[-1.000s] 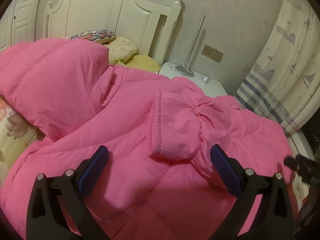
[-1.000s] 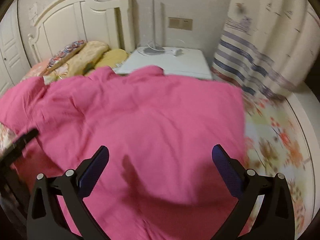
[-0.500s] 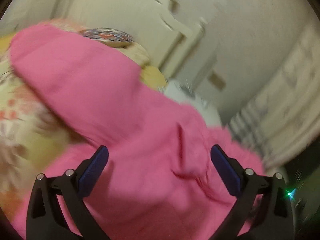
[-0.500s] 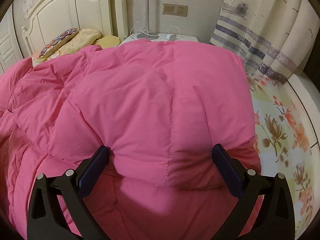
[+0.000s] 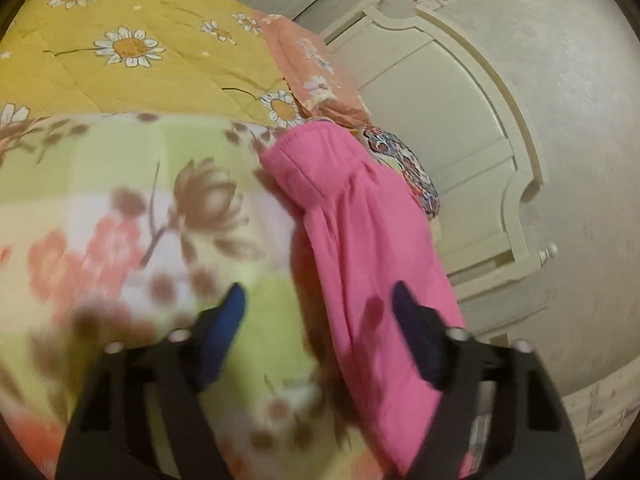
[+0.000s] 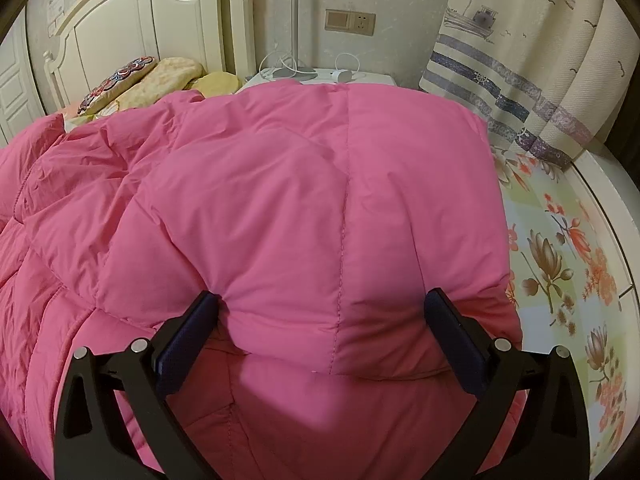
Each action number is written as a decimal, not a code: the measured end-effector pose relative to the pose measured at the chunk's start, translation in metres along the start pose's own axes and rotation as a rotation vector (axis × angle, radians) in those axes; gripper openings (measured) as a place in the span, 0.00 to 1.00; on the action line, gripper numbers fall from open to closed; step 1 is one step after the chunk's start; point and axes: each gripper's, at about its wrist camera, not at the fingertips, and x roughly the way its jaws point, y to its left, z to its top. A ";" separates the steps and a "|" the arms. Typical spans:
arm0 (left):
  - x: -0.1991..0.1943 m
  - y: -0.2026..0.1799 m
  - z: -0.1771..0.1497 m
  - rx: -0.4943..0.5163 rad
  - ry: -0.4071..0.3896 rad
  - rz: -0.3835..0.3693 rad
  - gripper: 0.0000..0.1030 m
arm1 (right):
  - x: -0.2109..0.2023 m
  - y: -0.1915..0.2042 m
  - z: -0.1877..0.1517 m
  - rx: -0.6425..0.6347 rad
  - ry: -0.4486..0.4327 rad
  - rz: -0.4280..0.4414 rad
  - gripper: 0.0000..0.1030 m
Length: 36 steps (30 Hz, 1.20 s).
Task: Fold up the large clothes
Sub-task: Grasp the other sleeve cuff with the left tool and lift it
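Pink jacket (image 6: 280, 208) bulges between right claw's (image 6: 320, 320) spread fingers; left claw (image 5: 320, 312), half-closing, grips nothing.

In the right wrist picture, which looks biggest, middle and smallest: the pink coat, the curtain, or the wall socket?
1. Pink coat: fills most of the picture, though it is nearest the camera, which swells it.
2. Curtain: takes up the upper right.
3. Wall socket: a small plate on the far wall, clearly the smallest.

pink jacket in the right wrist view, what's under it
The pink jacket lies on a floral bedsheet, which shows only past its right edge. A folded panel sits on the jacket's lower layers. What is beneath the rest is covered.
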 end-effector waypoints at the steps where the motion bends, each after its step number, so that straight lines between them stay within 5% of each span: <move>1: 0.006 0.001 0.003 -0.021 0.013 -0.023 0.48 | 0.000 0.001 0.001 0.001 0.000 0.000 0.96; 5: 0.021 0.006 0.010 -0.100 0.038 -0.105 0.44 | 0.000 0.002 0.001 0.001 0.000 0.000 0.96; 10: 0.022 -0.002 0.008 -0.170 0.086 -0.228 0.06 | -0.001 0.002 0.000 0.002 -0.001 0.001 0.96; 15: -0.013 -0.057 -0.005 -0.110 0.074 -0.364 0.05 | -0.001 0.006 0.001 0.007 -0.004 0.005 0.96; 19: -0.043 -0.141 -0.037 0.037 0.116 -0.517 0.05 | -0.002 0.005 0.000 0.012 -0.012 0.007 0.96; 23: -0.066 -0.246 -0.117 0.301 0.203 -0.627 0.05 | -0.004 0.002 -0.001 0.023 -0.023 0.019 0.96; 27: -0.070 -0.318 -0.228 0.584 0.285 -0.643 0.05 | -0.011 -0.003 -0.002 0.063 -0.061 0.030 0.96; 33: -0.012 -0.343 -0.410 0.905 0.430 -0.468 0.06 | -0.030 -0.032 -0.008 0.224 -0.171 0.054 0.96; 36: 0.026 -0.322 -0.465 0.947 0.509 -0.369 0.08 | -0.039 -0.056 -0.014 0.343 -0.235 0.068 0.96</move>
